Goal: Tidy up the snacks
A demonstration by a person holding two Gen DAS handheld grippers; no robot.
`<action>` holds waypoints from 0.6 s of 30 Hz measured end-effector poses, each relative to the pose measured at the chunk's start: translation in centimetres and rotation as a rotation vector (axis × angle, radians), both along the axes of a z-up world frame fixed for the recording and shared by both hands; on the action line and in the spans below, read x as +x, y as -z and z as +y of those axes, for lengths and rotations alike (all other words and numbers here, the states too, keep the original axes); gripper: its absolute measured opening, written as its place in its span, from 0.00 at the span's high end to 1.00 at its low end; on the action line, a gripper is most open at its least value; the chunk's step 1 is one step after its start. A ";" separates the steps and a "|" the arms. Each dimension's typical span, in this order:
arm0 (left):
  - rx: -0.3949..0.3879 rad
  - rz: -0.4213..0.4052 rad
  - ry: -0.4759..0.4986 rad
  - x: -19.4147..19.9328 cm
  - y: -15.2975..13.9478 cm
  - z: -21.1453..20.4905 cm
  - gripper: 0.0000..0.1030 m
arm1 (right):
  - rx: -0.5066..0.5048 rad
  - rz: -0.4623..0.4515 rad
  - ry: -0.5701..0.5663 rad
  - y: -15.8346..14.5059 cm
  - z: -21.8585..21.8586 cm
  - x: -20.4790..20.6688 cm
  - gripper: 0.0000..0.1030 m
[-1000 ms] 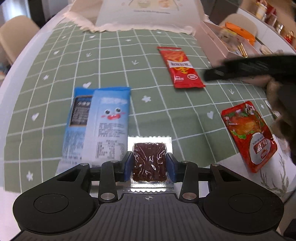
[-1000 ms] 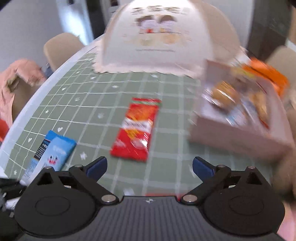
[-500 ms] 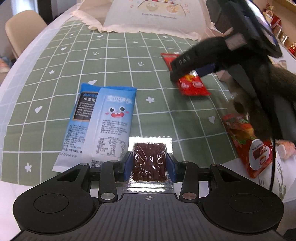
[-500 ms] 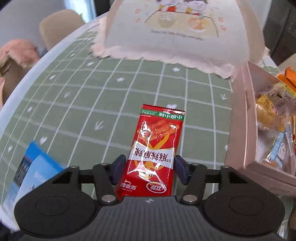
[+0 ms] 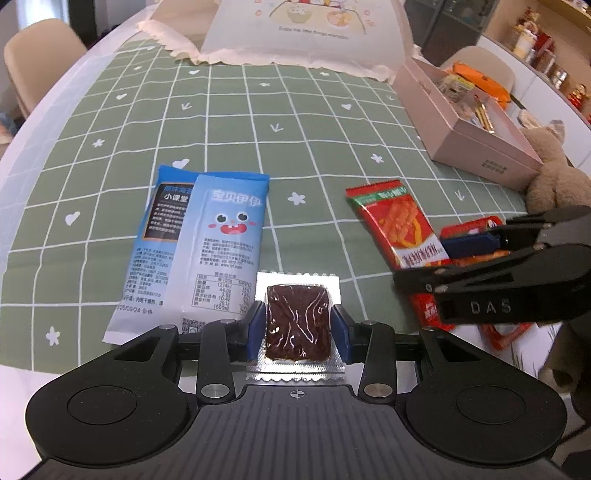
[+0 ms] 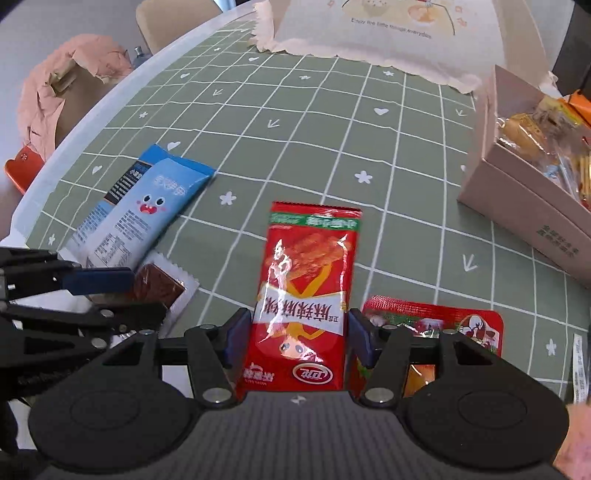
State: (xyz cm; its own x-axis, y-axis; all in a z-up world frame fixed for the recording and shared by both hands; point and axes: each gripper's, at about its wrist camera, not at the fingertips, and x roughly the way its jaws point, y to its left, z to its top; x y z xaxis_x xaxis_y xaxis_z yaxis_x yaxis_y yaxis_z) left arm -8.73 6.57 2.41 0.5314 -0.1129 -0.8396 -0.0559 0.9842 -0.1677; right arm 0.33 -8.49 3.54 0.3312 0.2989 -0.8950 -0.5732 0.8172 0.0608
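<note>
My left gripper [image 5: 298, 326] is shut on a brown snack in a clear and silver wrapper [image 5: 297, 314], low over the table's front edge. The long red snack packet [image 6: 310, 266] lies lengthwise between the blue pads of my right gripper [image 6: 300, 339]. Both pads touch its sides while the jaws are opening slightly. In the left wrist view the right gripper [image 5: 443, 262] holds that packet [image 5: 395, 221] to the right of the left gripper. The right wrist view has the left gripper [image 6: 122, 295] at lower left with the brown snack [image 6: 159, 286].
Two overlapping blue packets [image 5: 221, 236] lie on the green checked cloth at left. A squat red packet [image 6: 443, 321] lies under the right gripper. A pink box of snacks [image 5: 480, 147] stands at the right, with a plush toy [image 5: 554, 173] beside it. A mesh food cover [image 5: 306, 33] sits behind.
My right gripper came down wide open, closed round the long red packet and drew it toward the front edge, beside the squat red packet. The left gripper kept still with the brown snack.
</note>
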 end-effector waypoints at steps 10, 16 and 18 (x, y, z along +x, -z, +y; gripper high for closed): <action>0.041 0.042 0.049 0.1 -0.2 -0.8 0.55 | 0.008 -0.065 0.051 0.5 1.2 0.7 0.31; 0.072 0.050 0.074 0.3 -0.1 -1.3 0.51 | 0.034 -0.062 0.040 -1.0 0.3 -0.4 0.52; 0.075 0.049 0.073 0.5 -0.1 -1.3 0.50 | 0.050 -0.074 0.047 -2.0 -0.3 -0.8 0.52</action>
